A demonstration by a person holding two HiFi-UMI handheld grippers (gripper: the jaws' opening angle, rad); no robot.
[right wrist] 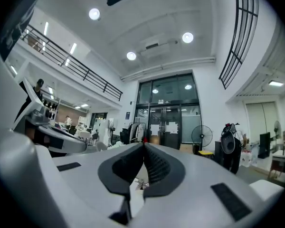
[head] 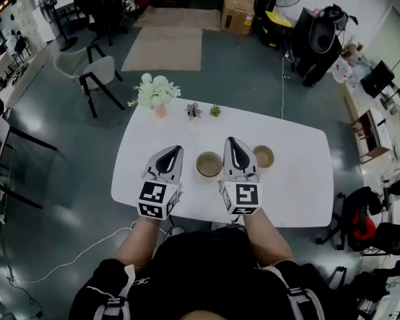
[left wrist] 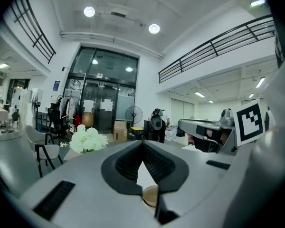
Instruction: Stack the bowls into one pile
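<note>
Near the body, over the table's [head: 300,192] front edge, the left gripper [head: 174,151] and the right gripper [head: 231,141] both have their jaws clenched on nothing. One bowl [head: 209,164] stands between them. The second bowl [head: 263,156] is at 3 o'clock from the right gripper, apart and unstacked. Only the left gripper view shows a bowl below its jaws; the right gripper view shows a small plant [right wrist: 141,183]. Farther, at 11 o'clock, stand white flowers [head: 155,92].

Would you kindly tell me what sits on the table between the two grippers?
A tan bowl stands on the table between the left gripper and the right gripper; the head view shows this.
</note>
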